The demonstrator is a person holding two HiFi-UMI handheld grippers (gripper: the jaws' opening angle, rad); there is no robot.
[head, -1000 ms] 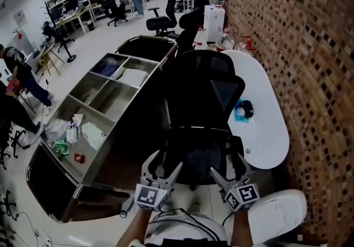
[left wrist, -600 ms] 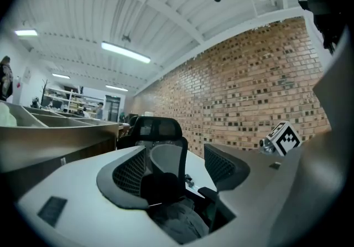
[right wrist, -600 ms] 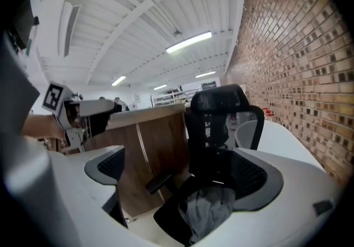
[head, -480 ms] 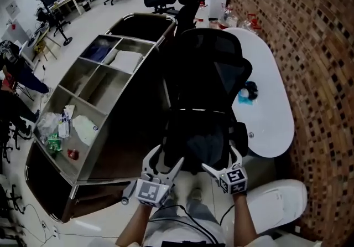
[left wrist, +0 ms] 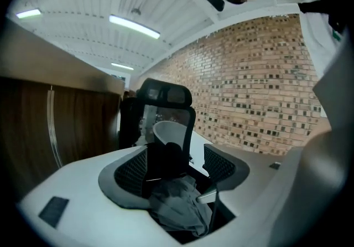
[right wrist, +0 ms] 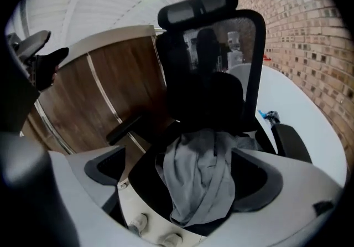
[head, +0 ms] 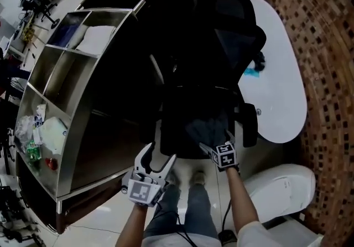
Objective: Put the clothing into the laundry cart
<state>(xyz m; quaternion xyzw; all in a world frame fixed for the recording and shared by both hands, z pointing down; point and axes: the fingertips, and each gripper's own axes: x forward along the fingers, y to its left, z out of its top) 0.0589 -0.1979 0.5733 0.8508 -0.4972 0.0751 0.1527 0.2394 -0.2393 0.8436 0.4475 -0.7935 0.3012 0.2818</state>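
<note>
A grey garment [head: 207,128] lies crumpled on the seat of a black office chair [head: 207,46]. My right gripper [head: 217,140] hangs just above the garment's near edge. Its jaws have just been opening and now stand wide apart, with the garment [right wrist: 202,179] showing between them, untouched. My left gripper [head: 157,155] is open and lower left of the seat, holding nothing. In its view the garment [left wrist: 180,207] sits beyond the jaws. The laundry cart [head: 83,88], with steel compartments and a wood-panelled side [right wrist: 110,85], stands left of the chair.
A white oval table [head: 279,93] with a small blue item [head: 255,66] stands right of the chair against a brick wall [head: 332,46]. A white rounded seat [head: 279,190] is at the lower right. The person's shoes [head: 196,176] are below the chair seat.
Both grippers have come down toward the chair seat, the right one further, ending just over the grey garment. The head view has tilted down and closer.
</note>
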